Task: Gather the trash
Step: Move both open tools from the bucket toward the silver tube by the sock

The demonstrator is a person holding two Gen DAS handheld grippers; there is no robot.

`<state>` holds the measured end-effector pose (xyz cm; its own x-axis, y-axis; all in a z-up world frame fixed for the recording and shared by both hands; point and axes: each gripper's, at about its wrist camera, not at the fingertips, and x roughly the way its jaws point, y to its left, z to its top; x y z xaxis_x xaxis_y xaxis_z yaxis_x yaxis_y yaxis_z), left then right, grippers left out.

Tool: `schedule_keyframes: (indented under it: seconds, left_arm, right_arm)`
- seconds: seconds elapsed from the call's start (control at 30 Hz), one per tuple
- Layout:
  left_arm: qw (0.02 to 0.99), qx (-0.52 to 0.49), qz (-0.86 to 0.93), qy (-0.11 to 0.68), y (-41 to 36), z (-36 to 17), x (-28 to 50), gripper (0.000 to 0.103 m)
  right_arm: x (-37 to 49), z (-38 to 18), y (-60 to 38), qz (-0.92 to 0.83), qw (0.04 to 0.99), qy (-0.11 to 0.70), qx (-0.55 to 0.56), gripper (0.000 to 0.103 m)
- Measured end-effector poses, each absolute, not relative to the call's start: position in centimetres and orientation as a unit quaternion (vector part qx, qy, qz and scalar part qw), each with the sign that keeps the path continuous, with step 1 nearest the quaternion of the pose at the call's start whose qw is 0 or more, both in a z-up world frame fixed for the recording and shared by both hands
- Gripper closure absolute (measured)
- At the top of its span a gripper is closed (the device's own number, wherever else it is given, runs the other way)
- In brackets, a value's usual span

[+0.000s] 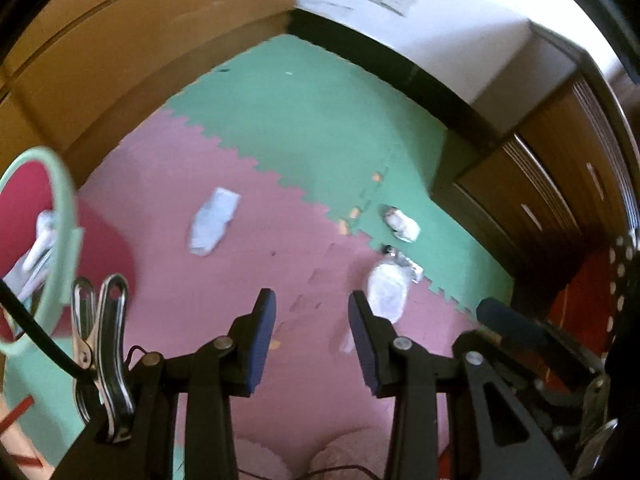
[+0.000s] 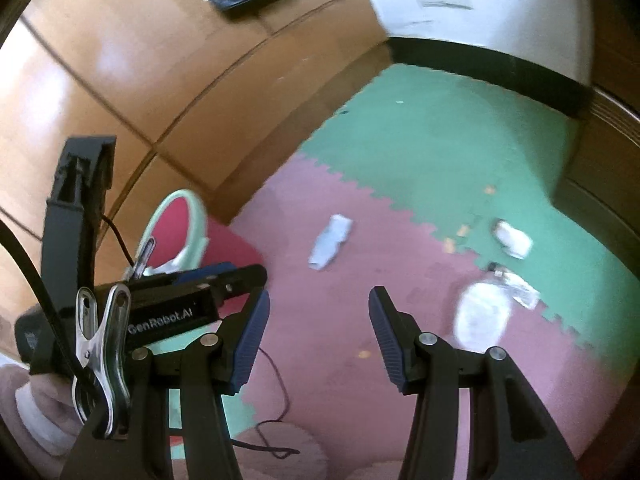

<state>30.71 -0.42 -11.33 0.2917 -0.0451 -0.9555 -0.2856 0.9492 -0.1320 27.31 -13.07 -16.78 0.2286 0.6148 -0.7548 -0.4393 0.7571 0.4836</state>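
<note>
Left gripper [image 1: 312,304] pointing steeply down over the foam floor mat [image 1: 280,248], jaws partly open, nothing between the blue pads [image 1: 264,344]. Right gripper [image 2: 318,306] tilted down over the same mat, jaws open somewhat wider, likewise holding nothing. Both pictures blurred.

Just beyond the left gripper's right-hand finger in the left wrist view, a pale crumpled wad [image 1: 387,286] on the pink tile, with a shiny crinkled wrapper [image 1: 410,266] touching its far end at the toothed seam. Farther on, on the green tile, a small white wrapped scrap [image 1: 402,222]. Toward the left, alone on the pink tile, a flattened white paper piece [image 1: 214,222], well apart from the others. A few tiny orange crumbs [image 1: 354,213] along the seam.

At the left edge, a bin [image 1: 60,208] with a mint-green rim and a red liner, white trash [image 1: 40,240] already inside.

In the right wrist view, same layout: wad [image 2: 482,316] to the right of the right-hand finger, wrapper [image 2: 520,286] beyond it, white scrap [image 2: 514,238] on green, paper piece [image 2: 330,242] ahead near the middle. Bin [image 2: 180,232] at left, partly hidden behind the left gripper's black body [image 2: 172,312].

Around the mat, wooden furniture fronts [image 1: 120,60], a white wall [image 1: 440,20] with a dark baseboard [image 1: 400,68], and a dark wooden door [image 1: 540,208].
</note>
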Motion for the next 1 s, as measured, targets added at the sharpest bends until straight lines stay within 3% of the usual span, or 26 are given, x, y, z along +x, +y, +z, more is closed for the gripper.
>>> schedule_keyframes:
  seconds: [0.47, 0.73, 1.0]
  left_arm:
    - [0.761, -0.121, -0.006, 0.638, -6.6, -20.6, 38.7, 0.064]
    - [0.751, -0.072, -0.053, 0.654, -10.0, -27.3, 42.8, 0.055]
    - [0.709, -0.037, -0.097, 0.698, -13.3, -35.1, 44.1, 0.055]
  right_arm:
    - [29.7, -24.1, -24.8, 0.189, 0.807, 0.538, 0.153, 0.05]
    - [32.5, -32.3, -28.6, 0.091, 0.809, 0.545, 0.2, 0.05]
    - [34.3, -39.5, -30.1, 0.047, 0.792, 0.565, 0.229, 0.05]
